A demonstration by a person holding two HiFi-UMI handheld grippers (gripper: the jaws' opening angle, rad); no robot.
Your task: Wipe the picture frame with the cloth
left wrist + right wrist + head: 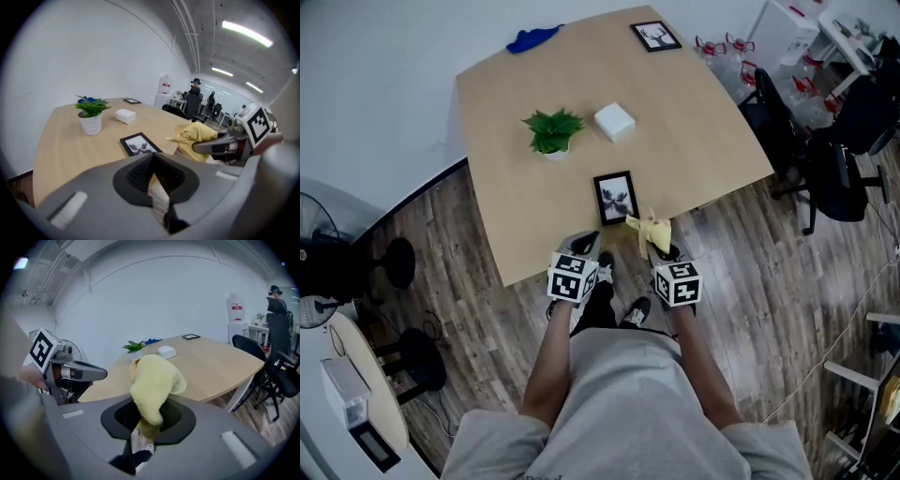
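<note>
A black picture frame (616,197) with a grey print lies flat near the table's front edge; the left gripper view has this picture frame (139,144) just ahead. My right gripper (661,246) is shut on a yellow cloth (648,229), which bunches up above its jaws just right of the frame. That cloth (153,383) fills the middle of the right gripper view. My left gripper (587,244) hovers at the table edge just below the frame's left corner, shut and holding nothing.
On the wooden table (703,131) stand a small potted plant (553,131) and a white box (614,121). At its far end lie a second black frame (656,36) and a blue cloth (532,38). Office chairs (825,159) stand to the right.
</note>
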